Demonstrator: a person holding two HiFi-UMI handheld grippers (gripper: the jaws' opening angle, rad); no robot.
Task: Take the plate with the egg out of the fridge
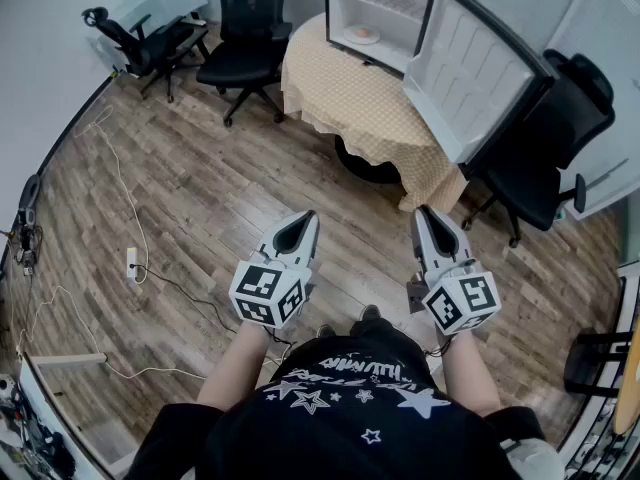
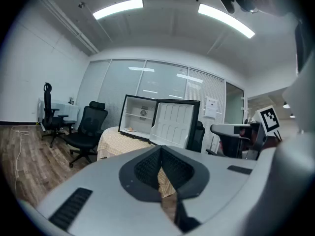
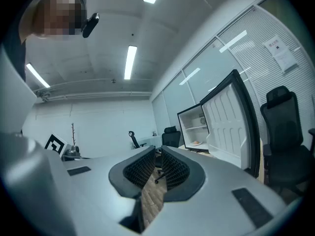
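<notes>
A small fridge (image 1: 375, 8) stands on a round table (image 1: 350, 108) with a checked cloth, far ahead of me. Its door (image 1: 470, 73) hangs wide open to the right. On its lower shelf lies a plate with the egg (image 1: 362, 35), small in the left gripper view (image 2: 131, 129) and the right gripper view (image 3: 196, 143). Both grippers are held out low in front of the person, well short of the table. My left gripper (image 1: 303, 218) has its jaws together, nothing between them. My right gripper (image 1: 428, 213) shows only a thin slit at its tips and holds nothing.
Black office chairs stand left of the table (image 1: 245, 48) and further left (image 1: 150, 38); another (image 1: 545, 158) sits right, behind the fridge door. A power strip (image 1: 132, 261) and cables lie on the wooden floor at left. Bare floor stretches between me and the table.
</notes>
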